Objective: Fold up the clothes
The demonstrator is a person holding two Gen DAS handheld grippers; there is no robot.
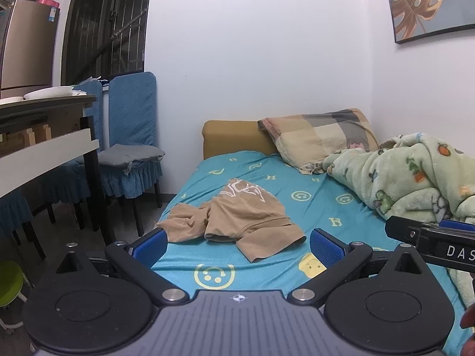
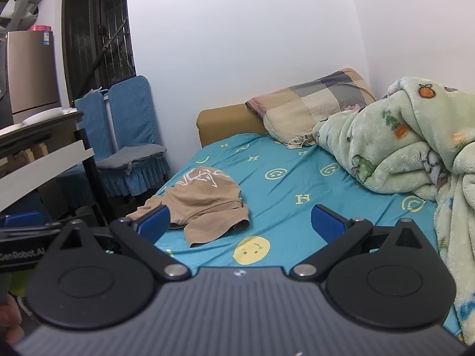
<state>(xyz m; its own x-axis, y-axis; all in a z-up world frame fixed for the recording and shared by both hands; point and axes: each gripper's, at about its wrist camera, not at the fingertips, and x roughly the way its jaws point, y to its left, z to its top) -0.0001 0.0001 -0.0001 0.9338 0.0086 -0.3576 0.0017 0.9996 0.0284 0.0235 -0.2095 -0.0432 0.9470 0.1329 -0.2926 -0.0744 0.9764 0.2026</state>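
A crumpled tan T-shirt [image 1: 237, 219] with a white print lies bunched near the left edge of a bed with a teal patterned sheet [image 1: 320, 207]. It also shows in the right wrist view [image 2: 204, 204], on the same sheet [image 2: 297, 184]. My left gripper [image 1: 237, 244] is open and empty, held above the near part of the bed, just short of the shirt. My right gripper [image 2: 242, 222] is open and empty, also short of the shirt and to its right. The right gripper's side shows at the right of the left wrist view [image 1: 430, 237].
A green fleece blanket [image 2: 415, 154] is heaped on the right side of the bed. A plaid pillow [image 1: 320, 136] leans on the tan headboard [image 1: 234, 136]. Blue-covered chairs [image 1: 130, 148] and a table [image 1: 44, 136] with bowls stand left of the bed.
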